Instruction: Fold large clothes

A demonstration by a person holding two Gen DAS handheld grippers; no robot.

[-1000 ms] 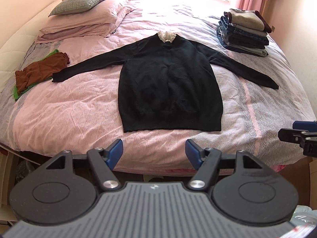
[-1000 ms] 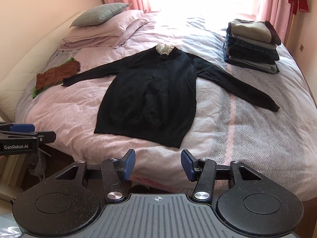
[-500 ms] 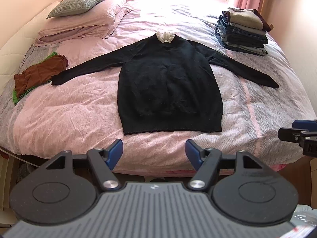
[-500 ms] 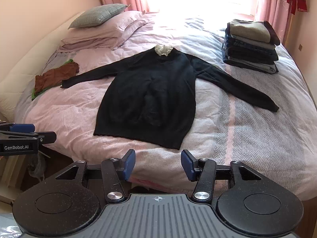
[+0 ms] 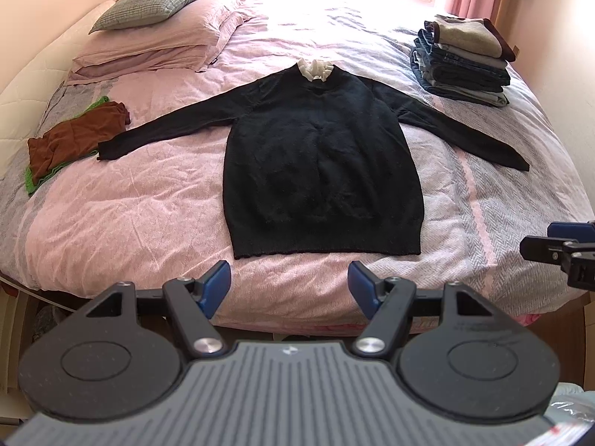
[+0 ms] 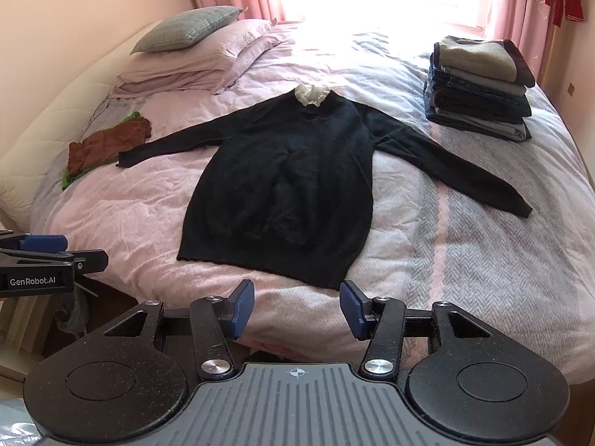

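Observation:
A black long-sleeved sweater [image 5: 319, 171] [image 6: 290, 193] with a white ruffled collar [image 5: 315, 70] lies flat on the bed, both sleeves spread outward and its hem toward me. My left gripper [image 5: 290, 286] is open with nothing between its blue pads, held off the bed's near edge below the hem. My right gripper [image 6: 296, 306] is open too and holds nothing, just short of the hem's right part. Each gripper shows at the edge of the other's view: the right gripper [image 5: 561, 249], the left gripper [image 6: 48, 260].
A stack of folded clothes [image 5: 465, 61] [image 6: 479, 85] sits at the bed's back right. A brown and green garment [image 5: 70, 141] [image 6: 104, 145] lies at the left. Pillows [image 5: 156, 33] are at the head. The pink and grey duvet [image 5: 130, 204] covers the bed.
Both views have shifted only slightly; the sweater lies as before and both grippers stay open.

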